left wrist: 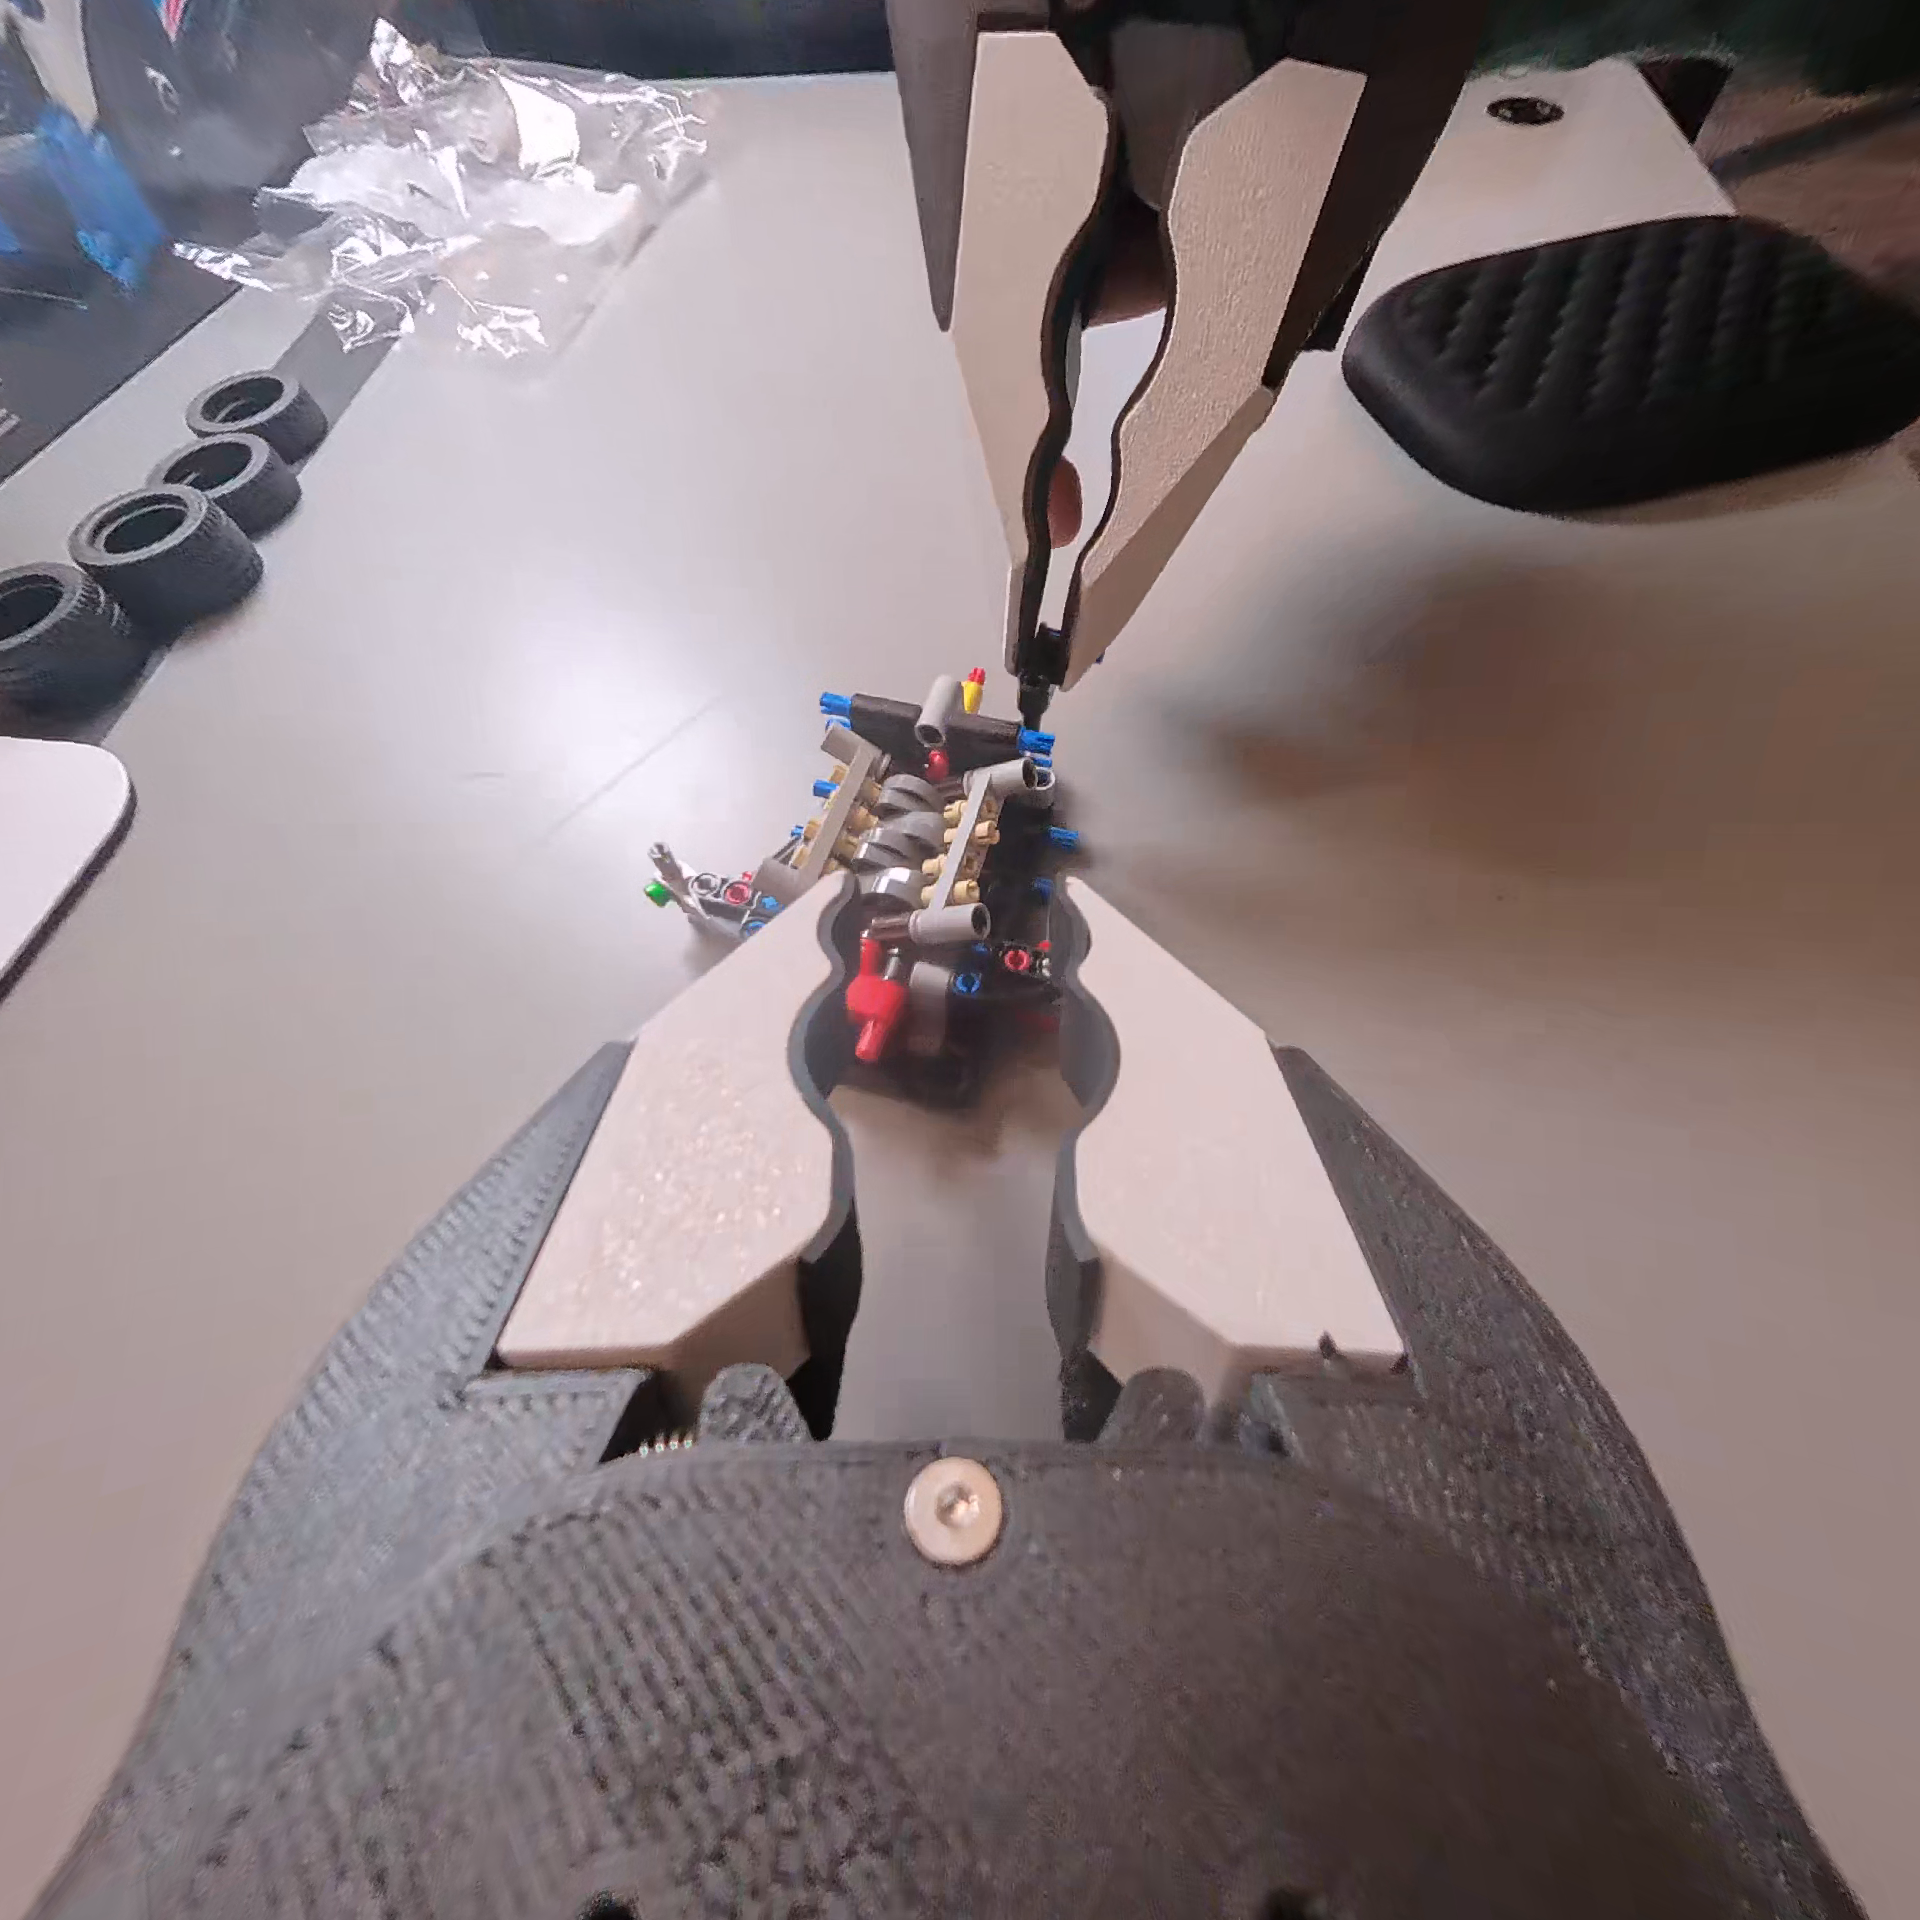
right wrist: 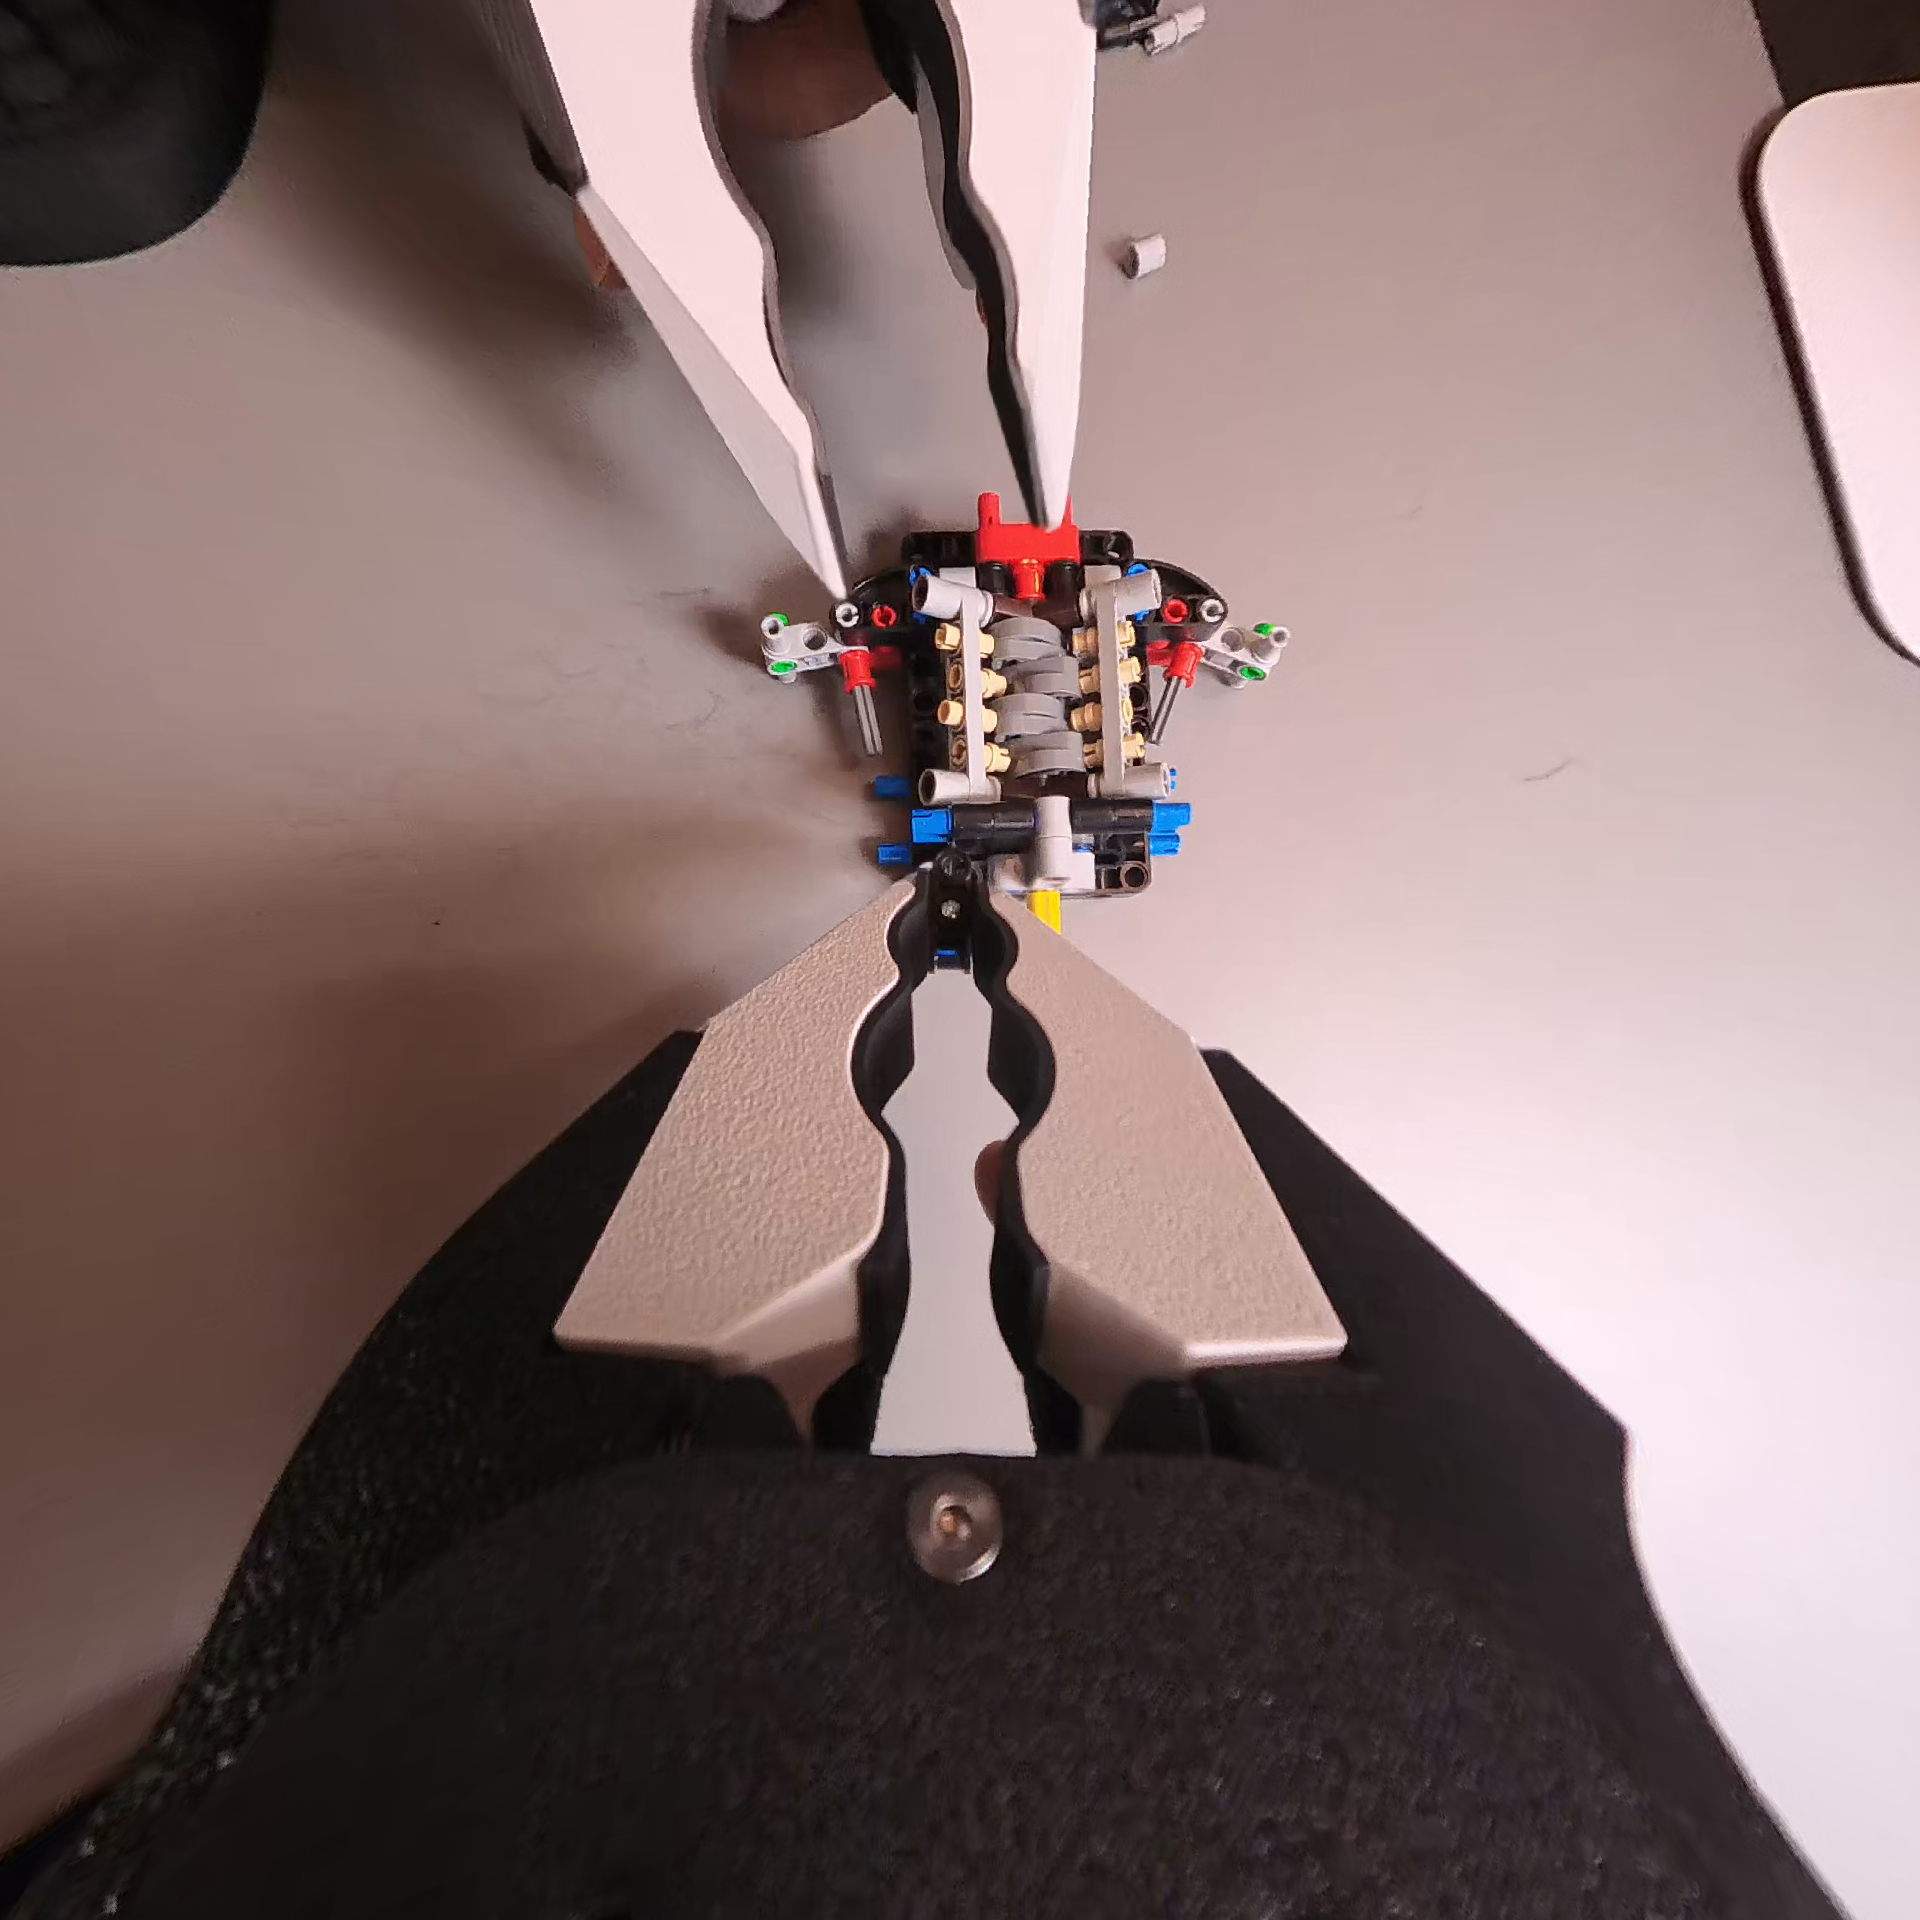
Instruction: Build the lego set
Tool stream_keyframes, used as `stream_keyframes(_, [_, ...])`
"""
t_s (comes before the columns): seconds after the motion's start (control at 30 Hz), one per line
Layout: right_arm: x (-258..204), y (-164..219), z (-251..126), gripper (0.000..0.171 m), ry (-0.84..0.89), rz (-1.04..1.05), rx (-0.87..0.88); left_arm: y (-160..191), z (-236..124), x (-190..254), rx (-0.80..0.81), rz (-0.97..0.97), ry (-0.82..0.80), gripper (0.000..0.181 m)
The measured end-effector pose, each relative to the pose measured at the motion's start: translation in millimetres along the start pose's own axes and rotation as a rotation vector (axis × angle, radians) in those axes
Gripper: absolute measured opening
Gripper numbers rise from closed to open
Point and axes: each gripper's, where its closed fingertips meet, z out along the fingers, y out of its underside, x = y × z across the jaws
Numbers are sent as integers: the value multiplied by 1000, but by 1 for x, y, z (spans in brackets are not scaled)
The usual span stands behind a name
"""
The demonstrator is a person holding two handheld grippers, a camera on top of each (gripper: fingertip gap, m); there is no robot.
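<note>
Nearest in the left wrist view, the left gripper (left wrist: 951, 940) has its two pale fingers spread around the near end of the partly built lego assembly (left wrist: 935, 842), a small black, grey and tan engine-like block with red and blue pins that sits on the pale grey table (left wrist: 520, 727). The fingertips lie against the sides of the block at its red-connector end; the pictures do not settle whether they press it or merely flank it. In the right wrist view the same fingers come in from the far side and meet the assembly (right wrist: 1039, 686) at its black curved end.

At the opposite end, the right gripper (right wrist: 951, 914) is clenched on a small black lego connector piece (right wrist: 954, 883) with a blue tip, holding it against the blue-pinned corner of the assembly. In the left wrist view this gripper (left wrist: 1044, 675) reaches down from the far side with the black piece (left wrist: 1039, 665) at its tips.

Further left, four black rubber tyres (left wrist: 166, 530) stand in a row. Beyond them lie crumpled clear plastic bags (left wrist: 468, 197). To the far right sits a black textured oval pad (left wrist: 1642, 364). In the right wrist view, a small loose grey sleeve piece (right wrist: 1143, 255) lies apart on the table (right wrist: 1455, 520).
</note>
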Motion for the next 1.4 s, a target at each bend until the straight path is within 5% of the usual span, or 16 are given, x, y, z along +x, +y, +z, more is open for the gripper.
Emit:
stream_keyframes(0.27, [3, 5, 12, 5, 0, -26, -42, 12, 12, -1, -76, 51, -12, 17])
stream_keyframes(1.0, [4, 8, 15, 5, -118, -3, -119, 13, 13, 0, -56, 78, 41, 15])
stream_keyframes(1.4, [6, 11, 15, 5, 1, -22, -223, 13, 14, 1, -59, 93, 33, 14])
